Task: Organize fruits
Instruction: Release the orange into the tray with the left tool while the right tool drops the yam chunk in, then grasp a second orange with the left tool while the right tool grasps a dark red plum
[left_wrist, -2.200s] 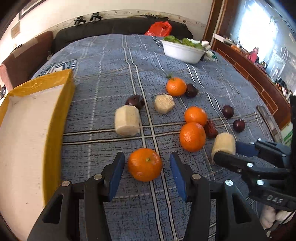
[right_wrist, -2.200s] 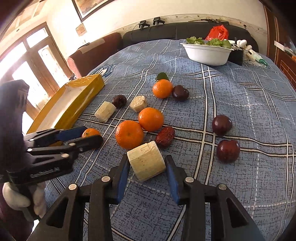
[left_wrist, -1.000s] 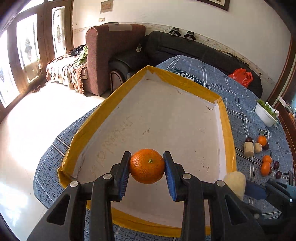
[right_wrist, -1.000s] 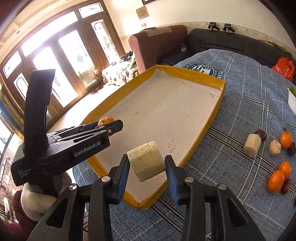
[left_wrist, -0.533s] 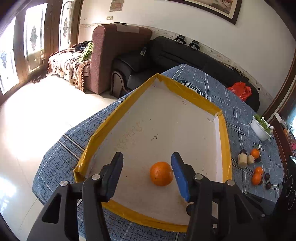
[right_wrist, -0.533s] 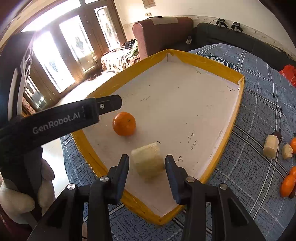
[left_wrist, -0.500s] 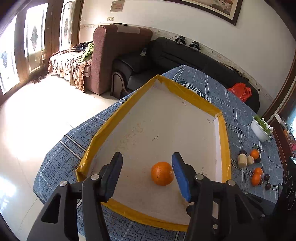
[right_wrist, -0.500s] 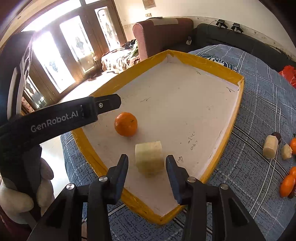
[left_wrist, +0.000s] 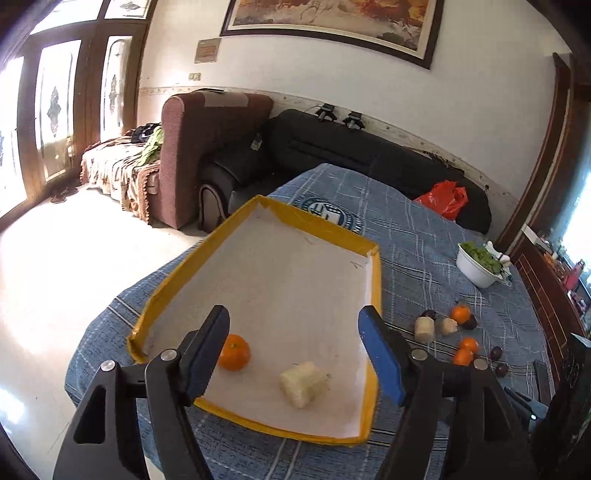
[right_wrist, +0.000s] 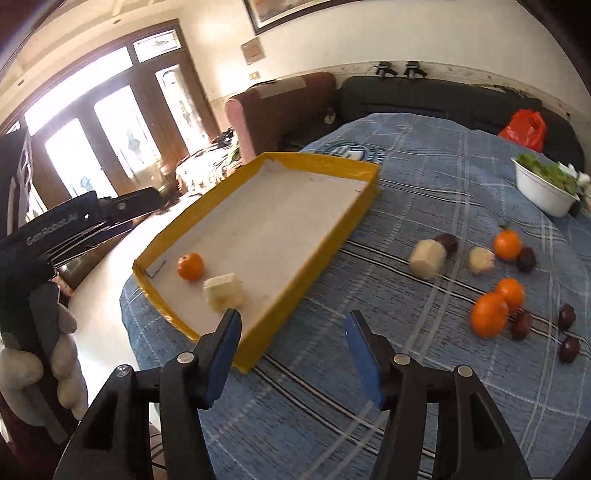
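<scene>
You have the tray (right_wrist: 325, 236) on the table (right_wrist: 424, 192), with the orange (right_wrist: 190, 266) and the peeled chunk (right_wrist: 224, 291) side by side in its near end, the loose fruit (right_wrist: 487, 280) right of the tray, and the bowl (right_wrist: 543, 195) behind that fruit.

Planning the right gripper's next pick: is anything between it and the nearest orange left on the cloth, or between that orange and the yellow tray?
Nothing visible blocks either path. The right gripper is open over bare cloth; the orange has only cloth between it and the yellow tray, whose low wall must be cleared.
</scene>
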